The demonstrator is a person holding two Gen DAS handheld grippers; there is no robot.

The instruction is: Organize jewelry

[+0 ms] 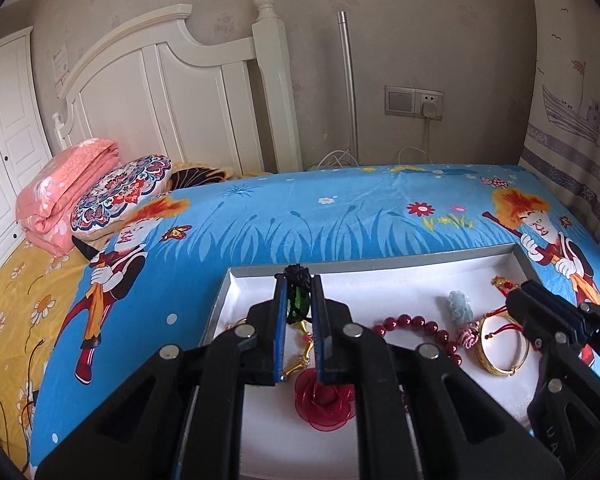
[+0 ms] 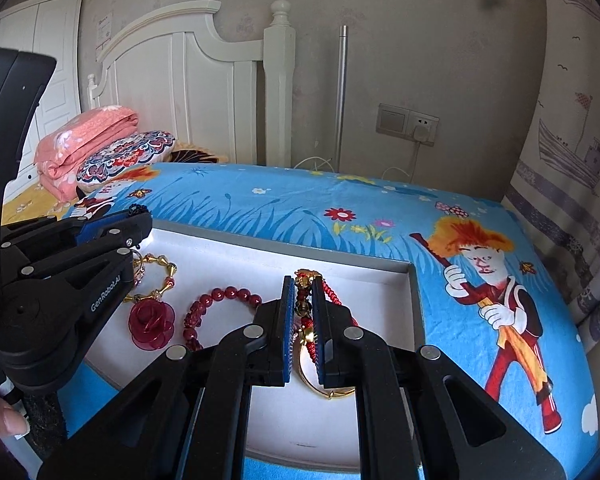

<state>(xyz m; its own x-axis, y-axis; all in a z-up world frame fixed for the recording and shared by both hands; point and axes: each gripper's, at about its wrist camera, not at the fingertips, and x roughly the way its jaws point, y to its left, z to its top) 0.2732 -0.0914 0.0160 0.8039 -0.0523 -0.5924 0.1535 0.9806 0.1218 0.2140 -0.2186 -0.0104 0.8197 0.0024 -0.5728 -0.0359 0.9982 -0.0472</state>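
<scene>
A shallow white-lined jewelry box (image 1: 380,276) (image 2: 380,276) lies on the blue cartoon bedsheet. My left gripper (image 1: 299,286) is shut on a green pendant on a black cord (image 1: 297,305), held over the box's far left part. My right gripper (image 2: 303,286) is shut on a red braided cord with gold charms (image 2: 303,300), over the box's right half; it also shows in the left wrist view (image 1: 520,292). In the box lie a red bead bracelet (image 1: 416,326) (image 2: 216,300), a red rose ornament (image 1: 324,400) (image 2: 151,326), a gold bangle (image 1: 502,344) (image 2: 324,388), a pale jade pendant (image 1: 458,306) and a gold bead bracelet (image 2: 160,276).
The box sits on a bed with a blue sheet (image 1: 260,232). A folded pink quilt (image 1: 64,192) and a patterned pillow (image 1: 120,196) lie at the far left by the white headboard (image 1: 172,92). A wall socket with a charger (image 1: 414,102) is behind the bed.
</scene>
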